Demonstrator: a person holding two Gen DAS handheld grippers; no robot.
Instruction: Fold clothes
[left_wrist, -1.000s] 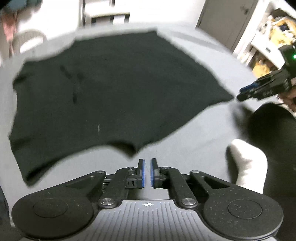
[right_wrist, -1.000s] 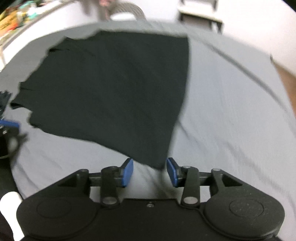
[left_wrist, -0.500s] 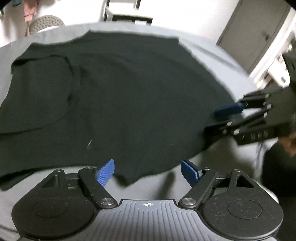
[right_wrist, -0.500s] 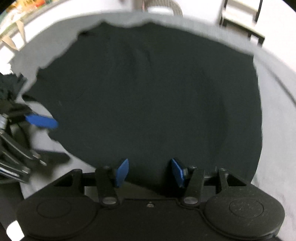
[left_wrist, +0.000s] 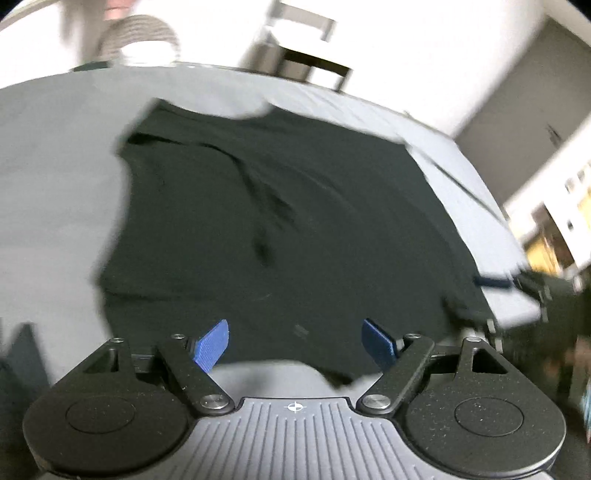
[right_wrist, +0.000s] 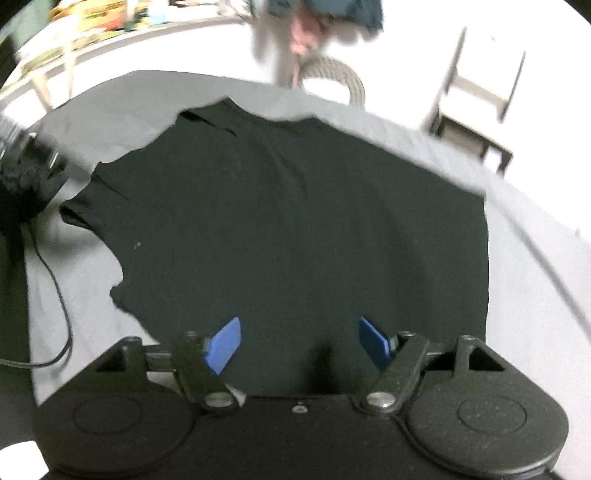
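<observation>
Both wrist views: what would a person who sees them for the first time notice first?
A large black garment lies spread over the grey sheet and fills the middle of both views. Near the bottom of each view, blue-padded fingers stand wide apart just above its near edge: the left gripper and the right gripper, neither holding cloth. Behind, blurred, a woven basket stands by the white wall.

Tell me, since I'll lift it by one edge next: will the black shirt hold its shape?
Probably not: the black shirt lies flat on the grey sheet with soft creases, so it looks thin and floppy. Likely light, and it may drag rather than slide.
</observation>
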